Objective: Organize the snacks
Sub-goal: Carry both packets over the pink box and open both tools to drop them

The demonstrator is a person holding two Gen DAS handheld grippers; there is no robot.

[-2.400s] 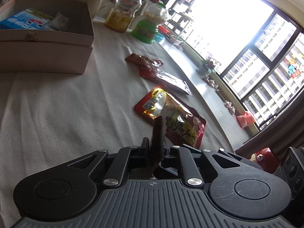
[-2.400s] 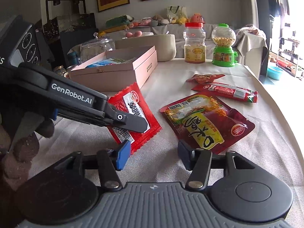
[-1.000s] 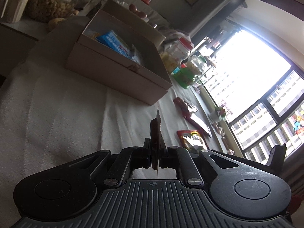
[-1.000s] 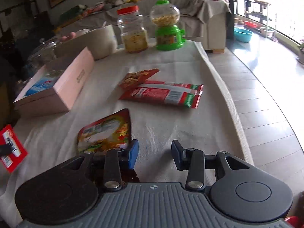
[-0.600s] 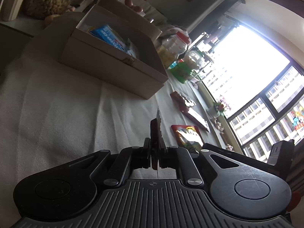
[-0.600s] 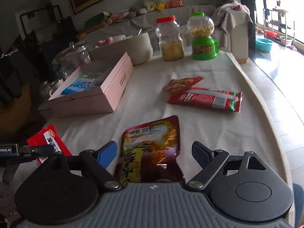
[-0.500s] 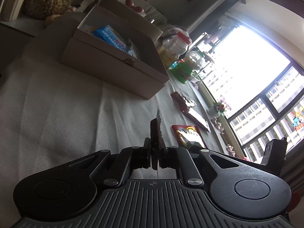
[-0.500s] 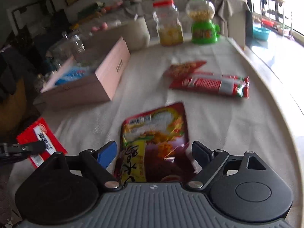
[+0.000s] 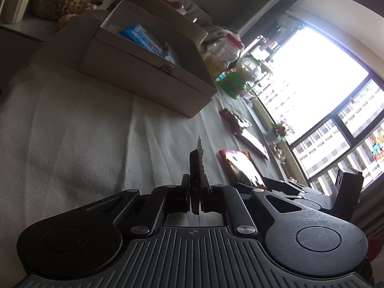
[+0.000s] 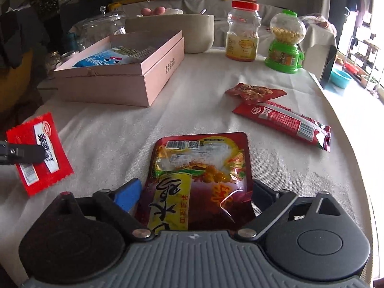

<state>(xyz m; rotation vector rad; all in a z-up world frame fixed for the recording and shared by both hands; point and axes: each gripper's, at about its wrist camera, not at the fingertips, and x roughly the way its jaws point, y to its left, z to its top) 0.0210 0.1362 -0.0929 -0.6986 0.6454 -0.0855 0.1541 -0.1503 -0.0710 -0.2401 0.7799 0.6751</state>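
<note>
Your left gripper [image 9: 196, 200] pinches one red sachet [image 10: 39, 152] clear of the tablecloth [image 10: 204, 110]; your right gripper [image 10: 194, 192], wide, straddles one glossy pouch [image 10: 201, 175]. Two packets [image 10: 280, 117] lie beyond.

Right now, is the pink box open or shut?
Open. The pink box has no lid over it, and a blue packet shows inside.
</note>
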